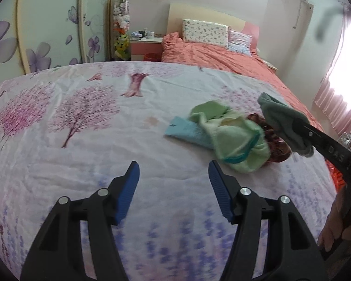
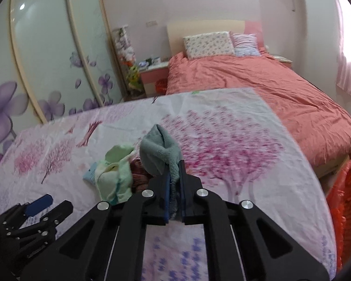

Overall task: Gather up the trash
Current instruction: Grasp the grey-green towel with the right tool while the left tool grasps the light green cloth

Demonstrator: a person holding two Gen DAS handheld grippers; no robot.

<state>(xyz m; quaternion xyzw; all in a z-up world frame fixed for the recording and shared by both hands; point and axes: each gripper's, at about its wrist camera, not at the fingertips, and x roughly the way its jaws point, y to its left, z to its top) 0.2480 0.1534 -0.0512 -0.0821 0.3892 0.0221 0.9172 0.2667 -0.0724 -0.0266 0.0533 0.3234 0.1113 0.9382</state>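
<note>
Bedroom w/ floral wardrobe doors [image 2: 46,75], a coral-covered bed [image 2: 280,98] at the back, and up front a surface spread w/ a pink-tree sheet [image 1: 82,121] where the work happens; can't tell if it's a counter or a second bed. Progress, as a guess: early-to-mid. One piece is lifted, the rest is still down. Right claw [image 2: 174,175] is clamped on a grey-green cloth [image 2: 159,154], held up off the sheet. Left on the sheet: a small pile w/ a light green cloth [image 1: 236,140] on top, a pale blue piece [image 1: 184,131] sticking out beneath, and a brown patterned item [image 1: 276,145] touching it on the far side. Left claw [image 1: 173,182] is spread wide w/ nothing in it, hovering near the pile. Right wrist view adds an orange basket [image 2: 348,210] at the sheet's right edge, prob. the drop spot; the left view only catches a sliver of orange there. Left wrist view alone shows the holder's hand [image 1: 339,234] on the right tool and the pile's layering more clearly.
</note>
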